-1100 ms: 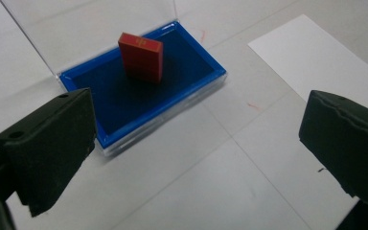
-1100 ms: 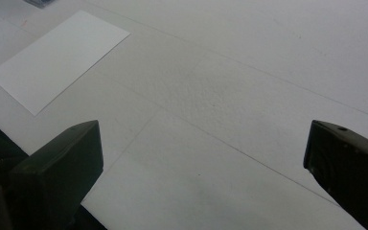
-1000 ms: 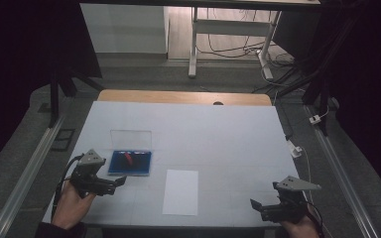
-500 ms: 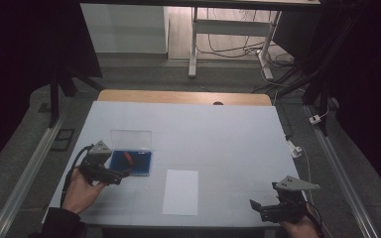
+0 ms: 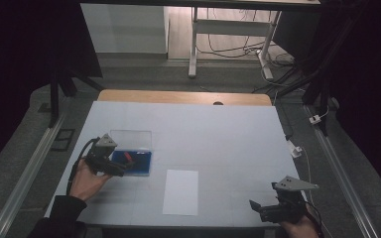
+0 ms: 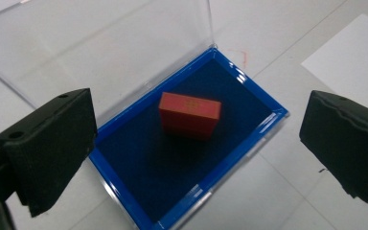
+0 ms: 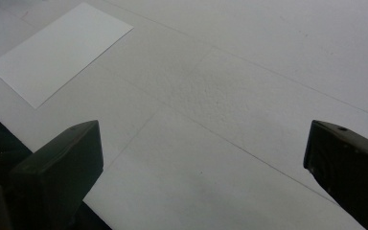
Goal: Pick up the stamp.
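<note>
A: Start with the big things. What's on the tabletop (image 5: 218,129)?

B: A white sheet of paper (image 5: 180,192) lies near the front edge, middle. To its left and slightly farther away sits a blue-lined case (image 6: 249,136) with its clear lid (image 6: 124,43) swung fully open and lying flat on the far side.

A: And what's inside?

B: A small red block (image 6: 189,113), resting on the dark blue lining near the case's middle, touching no wall.

A: Where are the tongs?

B: The left tongs (image 5: 124,170) hover over the case's near-left corner, jaws spread wide and empty, the block framed between them in the left gripper view. The right tongs (image 5: 256,208) wait at the near right, well apart, also spread open with nothing held.

A: How far along, then?

B: Early, I'd judge. The lid is already open; the block is not yet gripped or lifted.

A: Which way does the block lie?

B: Flat, broad face up. In the left gripper view its long axis runs left to right, roughly across the jaw gap and skewed to the case's walls.
</note>
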`<state>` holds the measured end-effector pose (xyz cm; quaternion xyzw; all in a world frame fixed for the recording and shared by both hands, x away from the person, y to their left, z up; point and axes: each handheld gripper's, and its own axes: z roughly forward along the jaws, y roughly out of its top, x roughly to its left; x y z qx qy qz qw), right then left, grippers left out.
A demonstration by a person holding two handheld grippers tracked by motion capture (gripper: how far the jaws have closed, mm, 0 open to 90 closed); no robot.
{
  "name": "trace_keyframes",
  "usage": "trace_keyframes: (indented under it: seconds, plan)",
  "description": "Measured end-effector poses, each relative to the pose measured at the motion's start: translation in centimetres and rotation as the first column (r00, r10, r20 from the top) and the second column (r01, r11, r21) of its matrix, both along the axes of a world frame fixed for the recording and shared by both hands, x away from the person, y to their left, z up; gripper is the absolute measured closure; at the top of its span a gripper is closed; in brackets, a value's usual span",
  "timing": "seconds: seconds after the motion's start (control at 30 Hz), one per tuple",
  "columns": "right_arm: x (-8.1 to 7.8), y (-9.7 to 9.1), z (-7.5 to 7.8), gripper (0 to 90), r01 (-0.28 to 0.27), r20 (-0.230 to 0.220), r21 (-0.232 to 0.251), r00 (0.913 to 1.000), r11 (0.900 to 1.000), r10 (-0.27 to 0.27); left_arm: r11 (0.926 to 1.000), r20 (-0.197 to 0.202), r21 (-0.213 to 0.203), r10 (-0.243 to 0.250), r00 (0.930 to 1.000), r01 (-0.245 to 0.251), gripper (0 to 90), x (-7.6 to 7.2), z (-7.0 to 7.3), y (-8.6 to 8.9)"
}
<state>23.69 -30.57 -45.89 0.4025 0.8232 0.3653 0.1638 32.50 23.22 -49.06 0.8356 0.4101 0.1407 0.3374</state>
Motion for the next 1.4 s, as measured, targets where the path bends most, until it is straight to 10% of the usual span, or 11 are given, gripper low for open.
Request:
trace_keyframes:
  seconds: [0.33, 1.07, 1.4]
  plan:
    - [0.0, 0.0, 0.0, 0.0, -0.003, 0.001, 0.0, 1.0, 1.0, 0.003, 0.9977, -0.036, 0.041, -0.053, 0.9979, 0.054, 2.4, 1.8, -1.4, -0.5]
    - [-0.1, 0.1, 0.0, 0.1, -0.01, 0.0, -0.007, 1.0, 0.9999, 0.01, 0.9912, -0.03, 0.07, -0.11, 0.9935, 0.112, 56.2, 1.5, -1.2, -0.1]
    - [-0.1, 0.2, 0.0, 0.0, -0.015, 0.0, -0.008, 0.9999, 0.9999, 0.015, 0.9909, -0.019, 0.102, -0.086, 0.9961, 0.088, 58.1, 1.3, -0.8, -0.4]
